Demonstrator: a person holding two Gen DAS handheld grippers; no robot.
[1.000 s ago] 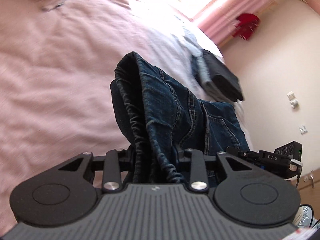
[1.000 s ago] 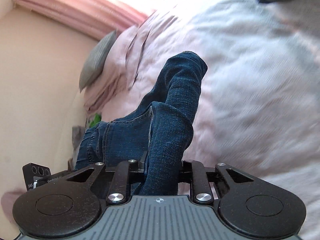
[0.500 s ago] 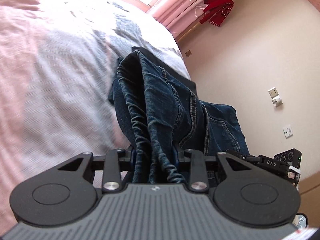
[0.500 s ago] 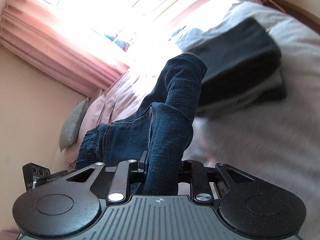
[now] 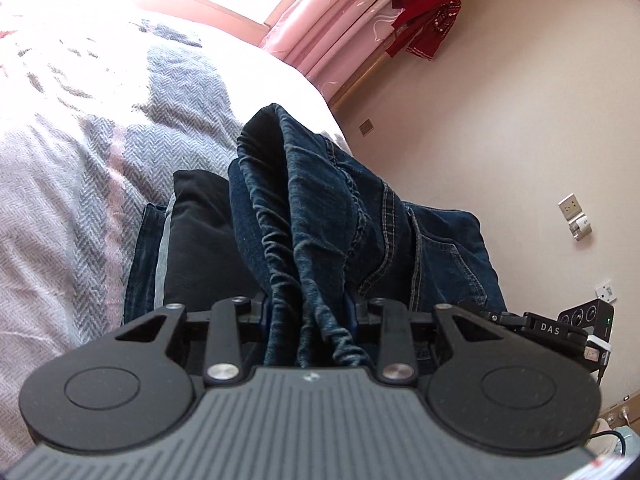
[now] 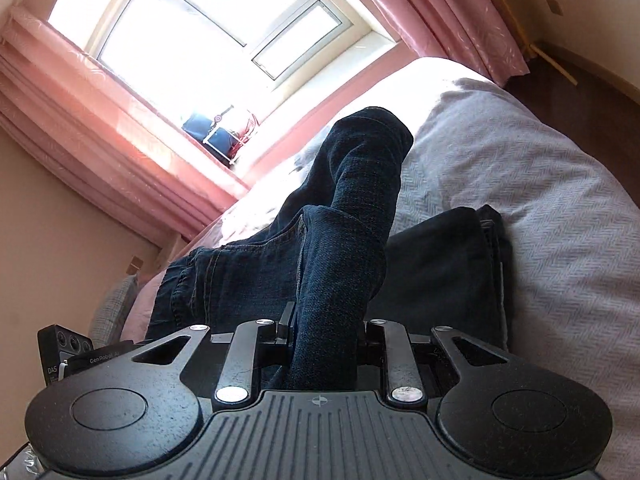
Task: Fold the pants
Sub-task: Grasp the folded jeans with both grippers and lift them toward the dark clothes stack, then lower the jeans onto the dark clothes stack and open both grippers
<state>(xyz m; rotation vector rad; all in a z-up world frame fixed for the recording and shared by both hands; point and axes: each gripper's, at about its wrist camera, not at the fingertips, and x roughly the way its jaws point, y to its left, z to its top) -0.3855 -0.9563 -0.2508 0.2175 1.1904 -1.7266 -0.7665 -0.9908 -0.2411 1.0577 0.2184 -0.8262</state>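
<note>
Over the bed point(image 5: 72, 208), the left tongs point(image 5: 310, 312) clamp the gathered waistband of the jeans point(image 5: 320, 208). The right tongs point(image 6: 326, 332) clamp the leg end, so the folded bundle likely hangs between them, clear of the bedding, above a dark folded stack point(image 6: 436, 264), probably its destination.

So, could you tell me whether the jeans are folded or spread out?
Folded: the jeans hang bunched in doubled layers from both grippers.

Dark rough denim pants point(image 5: 320, 216), matt black plastic claw point(image 5: 308, 312); herringbone-woven cloth bedspread point(image 5: 72, 184)
</note>
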